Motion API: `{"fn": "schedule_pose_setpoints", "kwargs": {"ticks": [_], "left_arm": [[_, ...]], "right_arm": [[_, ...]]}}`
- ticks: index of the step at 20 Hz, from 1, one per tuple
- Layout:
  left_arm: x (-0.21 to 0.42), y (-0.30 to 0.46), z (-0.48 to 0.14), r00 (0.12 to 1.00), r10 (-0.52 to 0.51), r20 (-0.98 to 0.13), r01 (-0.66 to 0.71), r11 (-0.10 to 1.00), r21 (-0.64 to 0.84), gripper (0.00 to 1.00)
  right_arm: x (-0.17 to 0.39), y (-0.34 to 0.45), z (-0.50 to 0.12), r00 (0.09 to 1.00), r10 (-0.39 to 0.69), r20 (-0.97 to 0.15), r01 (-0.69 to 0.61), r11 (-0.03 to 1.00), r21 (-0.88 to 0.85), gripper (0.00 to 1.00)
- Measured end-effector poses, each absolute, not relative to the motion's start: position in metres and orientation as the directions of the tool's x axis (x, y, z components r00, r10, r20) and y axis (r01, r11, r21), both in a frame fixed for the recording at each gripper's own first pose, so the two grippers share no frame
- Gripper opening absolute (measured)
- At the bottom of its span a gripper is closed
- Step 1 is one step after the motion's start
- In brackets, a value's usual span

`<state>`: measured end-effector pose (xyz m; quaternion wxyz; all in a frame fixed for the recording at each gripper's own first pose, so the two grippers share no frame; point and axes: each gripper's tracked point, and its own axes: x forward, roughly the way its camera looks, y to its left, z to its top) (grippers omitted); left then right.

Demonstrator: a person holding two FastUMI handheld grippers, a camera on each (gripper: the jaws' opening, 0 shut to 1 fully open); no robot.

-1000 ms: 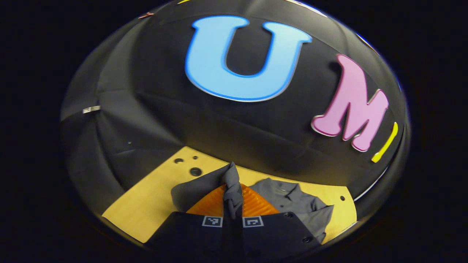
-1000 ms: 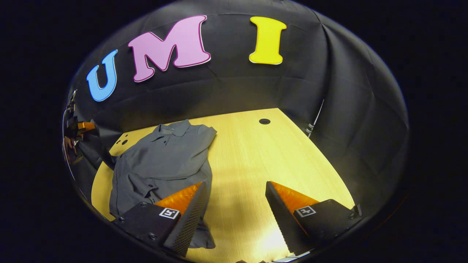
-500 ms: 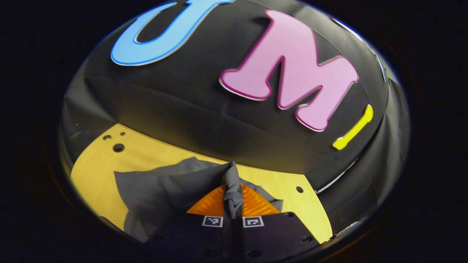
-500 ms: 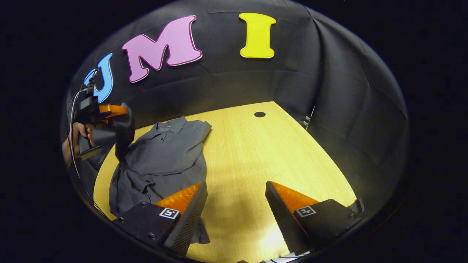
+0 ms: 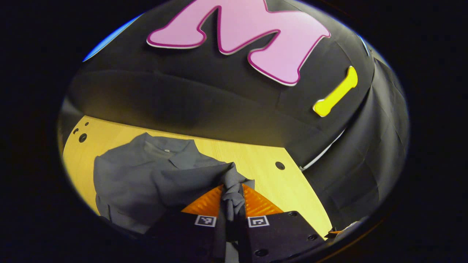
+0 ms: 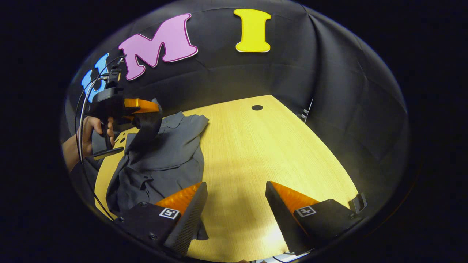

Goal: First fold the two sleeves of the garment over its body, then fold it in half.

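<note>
Grey fabric, the garment (image 6: 161, 153), lies on the left part of the wooden surface (image 6: 256, 153), collar toward the booth wall. Status: first step in progress. One sleeve (image 5: 204, 175) is lifted above the body, its end pinched between both fingers of the left claw (image 5: 231, 201), which a hand (image 6: 89, 133) carries over the shirt. Whether the other sleeve is folded cannot be told; the lower body looks rumpled. Remaining, by judgement: lay this sleeve down, fold the second sleeve if needed, then fold in half. The right claw (image 6: 236, 208) hovers over bare surface at the garment's lower edge, jaws wide, holding nothing. Cable holes (image 6: 257, 107) mark the surface; nothing obstructs the fold.
</note>
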<state>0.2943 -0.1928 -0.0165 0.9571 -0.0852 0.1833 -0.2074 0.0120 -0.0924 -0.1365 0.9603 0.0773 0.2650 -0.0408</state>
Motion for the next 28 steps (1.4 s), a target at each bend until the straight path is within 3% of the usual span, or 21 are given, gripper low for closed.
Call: {"fn": "schedule_pose_setpoints", "kwargs": {"ticks": [1,3,6,12,18,28], "left_arm": [[0.294,-0.196,-0.018,0.841,-0.438,-0.318,0.377,0.896,-0.235,0.14],[0.29,-0.196,-0.017,0.844,-0.444,-0.302,0.392,0.894,-0.218,0.39],[0.276,-0.177,-0.009,0.854,-0.445,-0.268,0.4,0.892,-0.209,0.95],[0.23,-0.071,-0.027,0.901,-0.326,-0.285,0.306,0.945,-0.113,0.96],[0.147,0.051,-0.096,0.914,-0.14,-0.381,0.157,0.988,0.012,0.96],[0.044,0.128,-0.214,0.809,-0.014,-0.588,-0.028,0.998,-0.062,0.96]], "right_arm": [[0.013,-0.09,-0.136,0.856,-0.035,-0.515,0.114,0.986,0.123,0.99],[0.013,-0.085,-0.138,0.853,-0.027,-0.521,0.104,0.988,0.118,0.99],[0.013,-0.073,-0.141,0.848,-0.011,-0.53,0.089,0.989,0.122,0.99],[0.017,-0.029,-0.154,0.822,0.054,-0.567,0.035,0.989,0.146,0.99],[0.009,0.02,-0.181,0.759,0.128,-0.639,-0.053,0.989,0.135,0.99],[-0.014,0.046,-0.235,0.634,0.17,-0.754,-0.168,0.983,0.079,0.99]]}}
